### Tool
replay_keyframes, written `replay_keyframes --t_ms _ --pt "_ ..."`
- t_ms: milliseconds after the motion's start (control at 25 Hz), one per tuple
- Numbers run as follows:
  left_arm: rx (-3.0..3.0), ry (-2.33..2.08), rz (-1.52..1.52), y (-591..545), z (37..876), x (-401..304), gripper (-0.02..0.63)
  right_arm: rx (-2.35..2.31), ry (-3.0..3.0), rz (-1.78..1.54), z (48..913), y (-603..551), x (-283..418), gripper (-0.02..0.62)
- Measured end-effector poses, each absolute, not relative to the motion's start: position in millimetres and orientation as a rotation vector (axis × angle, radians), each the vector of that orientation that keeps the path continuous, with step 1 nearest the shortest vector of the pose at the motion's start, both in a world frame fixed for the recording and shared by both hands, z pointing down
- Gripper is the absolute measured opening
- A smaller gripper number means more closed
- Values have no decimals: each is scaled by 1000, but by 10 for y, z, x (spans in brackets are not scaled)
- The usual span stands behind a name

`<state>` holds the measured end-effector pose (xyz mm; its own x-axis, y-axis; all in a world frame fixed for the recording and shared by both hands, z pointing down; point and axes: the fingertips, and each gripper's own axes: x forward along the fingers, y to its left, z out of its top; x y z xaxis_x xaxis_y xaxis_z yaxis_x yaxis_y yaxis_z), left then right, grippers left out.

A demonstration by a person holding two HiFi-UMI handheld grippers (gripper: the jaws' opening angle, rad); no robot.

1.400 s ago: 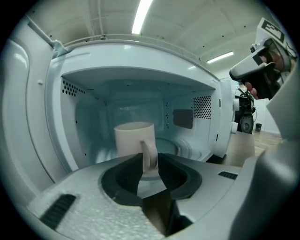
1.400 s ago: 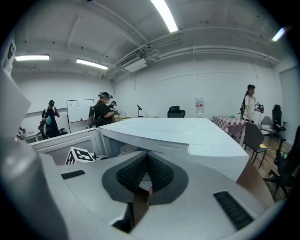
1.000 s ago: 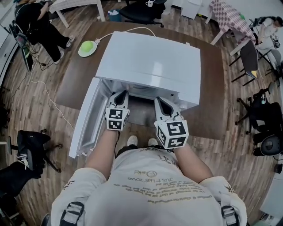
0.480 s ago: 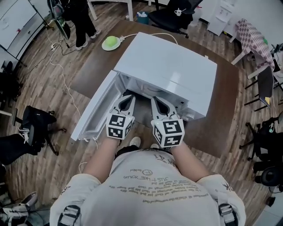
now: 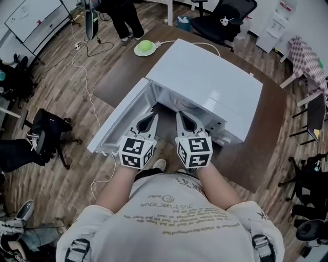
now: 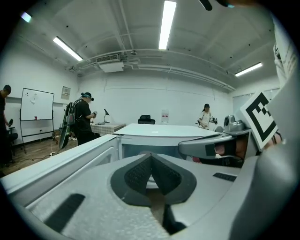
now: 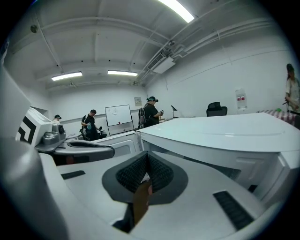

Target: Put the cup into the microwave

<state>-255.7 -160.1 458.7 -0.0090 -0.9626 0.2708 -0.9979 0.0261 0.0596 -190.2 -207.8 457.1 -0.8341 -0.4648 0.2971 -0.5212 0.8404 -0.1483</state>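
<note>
A white microwave stands on a brown table, its door swung open to the left. My left gripper and right gripper are side by side at the mouth of the oven, both pointing in. In the left gripper view the left gripper has its pads pressed together with nothing between them. The right gripper looks the same in its own view. No cup shows in or near the microwave; the cavity is mostly hidden behind the grippers.
A green thing on a white plate lies at the table's far corner, beside the microwave's white cable. A black chair with a small white mug stands beyond. People stand in the room. A black stool is at the left.
The head view has swung, so the microwave now sits more to the right and at an angle. Both grippers stay shut, side by side at the oven's mouth, slightly drawn back.
</note>
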Motion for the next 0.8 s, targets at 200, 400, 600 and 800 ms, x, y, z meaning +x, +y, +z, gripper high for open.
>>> replay_keyframes --t_ms 200,400,600,800 --pt "2011 -2083 209 -1559 4566 -2584 14 736 -2773 326 4569 -2049 -1932 14" --pt "2014 -2080 198 -1568 4565 -2552 14 733 -2773 321 4566 -2043 -1910 14" --pt "2019 -2072 182 -1565 4558 -2511 14 736 -2770 324 4573 -2035 -1877 14" --pt "2021 -2076 185 -1550 4551 -2472 14 732 -2765 327 4608 -2031 -1846 14"
